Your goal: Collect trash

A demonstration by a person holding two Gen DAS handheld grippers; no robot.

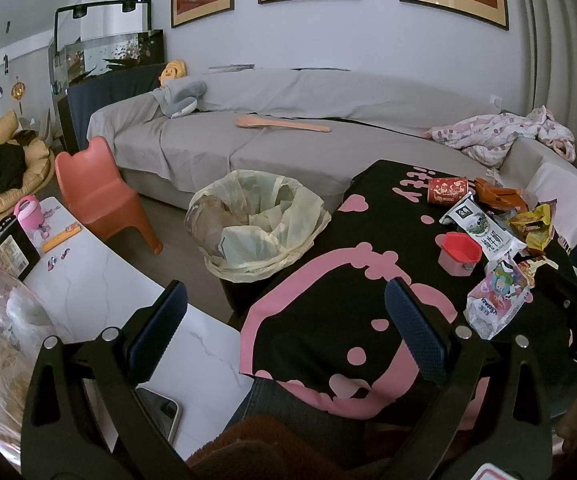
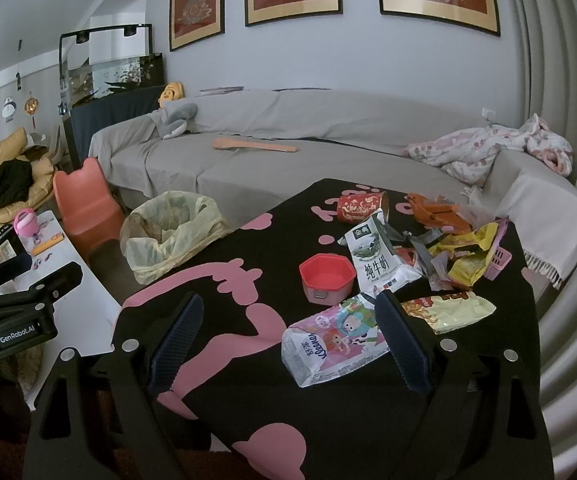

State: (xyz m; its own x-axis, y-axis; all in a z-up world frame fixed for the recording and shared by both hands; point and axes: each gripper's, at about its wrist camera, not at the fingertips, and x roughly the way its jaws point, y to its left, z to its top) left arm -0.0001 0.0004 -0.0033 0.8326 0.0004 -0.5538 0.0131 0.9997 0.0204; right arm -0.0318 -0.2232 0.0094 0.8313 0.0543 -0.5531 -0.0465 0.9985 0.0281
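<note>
Both grippers, left gripper and right gripper, are held spread and empty. On the counter, one milk carton, one red cup, one pink tub and one tissue pack are counted. One lined bin is seen beside it.

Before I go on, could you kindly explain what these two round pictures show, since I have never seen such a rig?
Each picture comes from a fisheye camera on a hand-held two-finger gripper, looking along its fingers. One shows the left gripper, the other the right gripper; both are open and hold nothing. On the black and pink tablecloth lie a tissue packet, a milk carton, a red cup, a red can and crumpled wrappers. A lined trash bin stands on the floor beside the table.
</note>
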